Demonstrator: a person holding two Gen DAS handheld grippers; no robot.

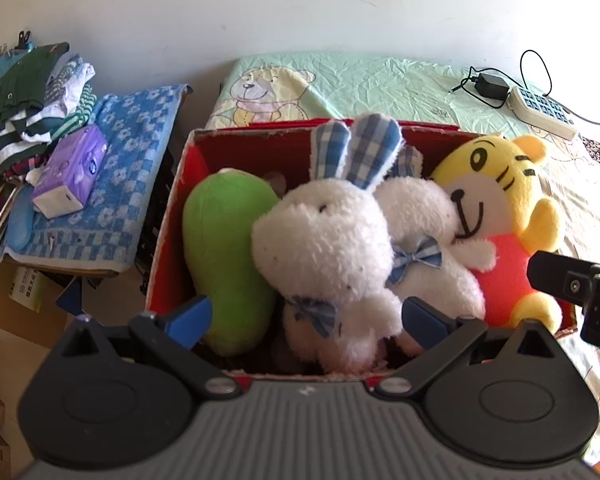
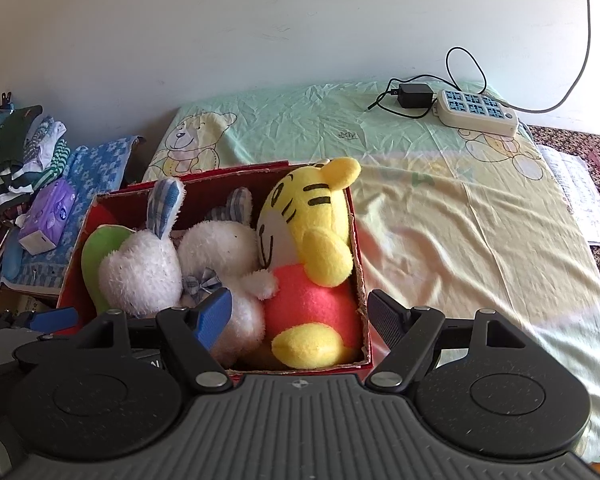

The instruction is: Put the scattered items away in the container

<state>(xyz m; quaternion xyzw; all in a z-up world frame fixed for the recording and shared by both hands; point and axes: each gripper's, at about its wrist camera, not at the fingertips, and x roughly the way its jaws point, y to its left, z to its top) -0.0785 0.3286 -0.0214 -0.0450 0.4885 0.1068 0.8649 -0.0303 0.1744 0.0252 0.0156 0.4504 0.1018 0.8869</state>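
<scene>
My left gripper (image 1: 306, 318) hangs over the near edge of the red box (image 1: 168, 236), its blue-tipped fingers (image 1: 190, 316) spread wide with nothing between them but the feet of the front white rabbit (image 1: 328, 248); I cannot tell whether the pads touch its fur. My right gripper (image 2: 300, 316) sits at the box's near right corner, jaws likewise wide apart and holding nothing; its left finger (image 2: 214, 316) is inside the box, in front of the second rabbit (image 2: 224, 252), and its right finger lies outside the box wall, over the bedsheet (image 2: 440, 208). The toys are all in the box: the green plush (image 1: 224, 256) against the left wall, the two rabbits in the middle, the yellow tiger (image 1: 496, 208) leaning on the right wall, its head above the rim. The box stands on the sheet near the bed's left edge; a power strip (image 2: 478, 112) and a black adapter (image 2: 414, 95) lie well apart at the far side; a purple tissue pack (image 1: 72, 172) rests on a blue towel (image 1: 128, 160) beside the bed.
</scene>
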